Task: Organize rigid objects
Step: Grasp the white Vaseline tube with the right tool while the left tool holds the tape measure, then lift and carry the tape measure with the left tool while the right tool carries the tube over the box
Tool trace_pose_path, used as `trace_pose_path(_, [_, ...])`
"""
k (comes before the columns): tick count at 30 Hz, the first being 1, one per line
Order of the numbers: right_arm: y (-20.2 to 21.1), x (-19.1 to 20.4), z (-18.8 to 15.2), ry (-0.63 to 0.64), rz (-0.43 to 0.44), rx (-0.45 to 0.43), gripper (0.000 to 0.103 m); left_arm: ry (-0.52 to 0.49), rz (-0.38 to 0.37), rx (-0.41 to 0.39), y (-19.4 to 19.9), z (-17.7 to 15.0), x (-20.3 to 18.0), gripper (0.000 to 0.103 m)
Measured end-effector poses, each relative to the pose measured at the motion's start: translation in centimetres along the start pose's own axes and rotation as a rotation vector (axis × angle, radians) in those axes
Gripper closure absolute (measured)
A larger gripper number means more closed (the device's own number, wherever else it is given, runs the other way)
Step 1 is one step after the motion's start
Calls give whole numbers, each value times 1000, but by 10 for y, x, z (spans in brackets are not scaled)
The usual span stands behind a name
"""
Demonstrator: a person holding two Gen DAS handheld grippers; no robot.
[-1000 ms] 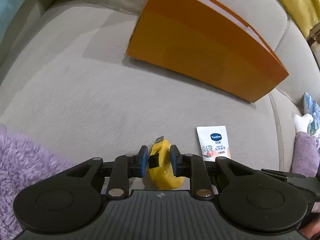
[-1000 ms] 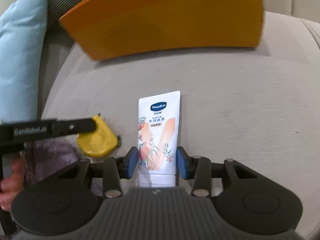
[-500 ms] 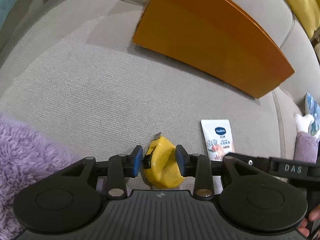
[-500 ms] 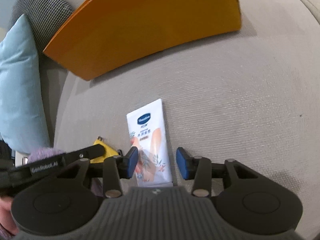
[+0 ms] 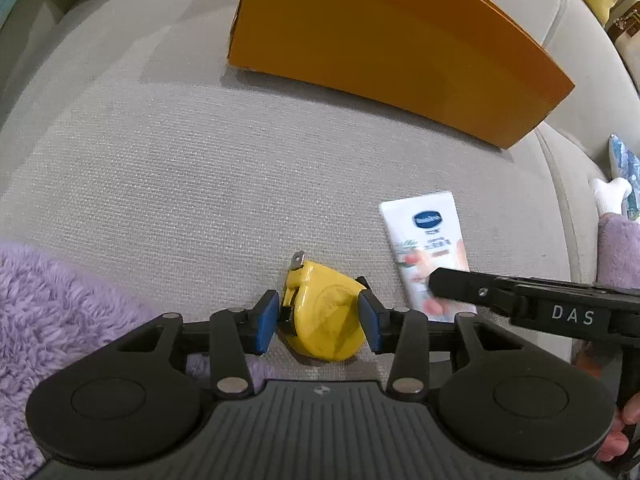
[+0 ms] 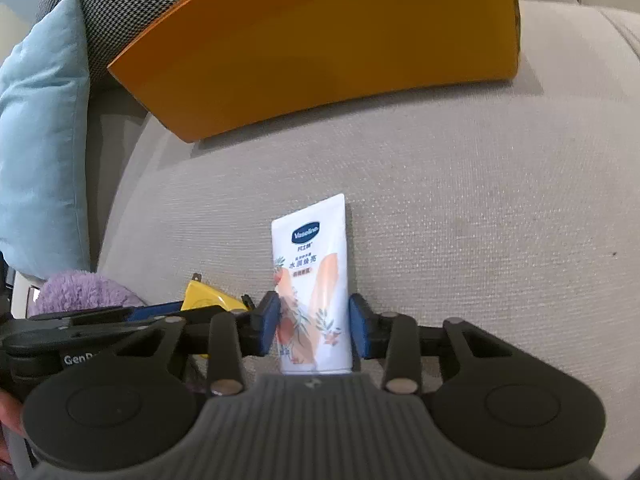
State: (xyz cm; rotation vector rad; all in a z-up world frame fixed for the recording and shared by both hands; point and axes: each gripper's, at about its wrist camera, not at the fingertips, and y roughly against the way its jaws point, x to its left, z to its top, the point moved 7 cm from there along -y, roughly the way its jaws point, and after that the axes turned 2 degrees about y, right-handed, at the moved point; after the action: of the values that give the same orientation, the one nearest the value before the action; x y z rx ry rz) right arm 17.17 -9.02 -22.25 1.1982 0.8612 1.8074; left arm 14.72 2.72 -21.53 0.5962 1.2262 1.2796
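Two grippers low over a grey sofa cushion [image 5: 168, 168], each straddling one item. Left gripper [image 5: 318, 322] jaws have just been opening, yellow tape measure [image 5: 324, 316] lies flat on the cushion between the blue pads with small gaps either side, so released, not gripped. Right gripper [image 6: 313, 328] jaws have just been closing around the lower part of the white Vaseline tube [image 6: 310, 276], pads at or just off its edges, contact hard to tell, tube lies flat pointing away. Tube sits just right of the tape measure; in left view the right gripper's black finger crosses over the tube's lower half, blurred there. Orange box [image 6: 320, 48] stands at the back of the cushion, well apart from both items. Light blue pillow [image 6: 40, 140] and a dark checked cushion [image 6: 108, 12] at left, purple fluffy fabric [image 5: 52, 312] at near left edge, partly cut off. Tube's cap end hidden under the right gripper body
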Motion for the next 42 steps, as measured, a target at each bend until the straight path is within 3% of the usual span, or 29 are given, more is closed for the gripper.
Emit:
trace_pose_path(6, [13, 12, -7, 67, 22, 14, 78, -4, -21, -77, 19, -2, -3, 78])
trace_pose_path(9, [14, 16, -10, 93, 33, 33, 78, -4, -60, -80, 26, -5, -7, 81])
trace_pose_path(15, [9, 11, -12, 76, 29, 42, 77, 27, -135, -41, 22, -10, -15, 81])
trace_pose_path(20, [4, 12, -14, 64, 39, 48, 77, -17, -89, -68, 18, -10, -22, 81])
trace_pose_path(29, [-2, 11, -15, 47, 33, 51, 76, -19, -85, -80, 17, -8, -24, 82])
trace_pose_path(36, [26, 19, 0, 74, 19, -31, 80, 11, -146, -192, 48, 5, -23, 82])
trace_pose_path(42, [68, 34, 42, 128, 19, -152, 81, 27, -210, -310, 94, 43, -25, 82])
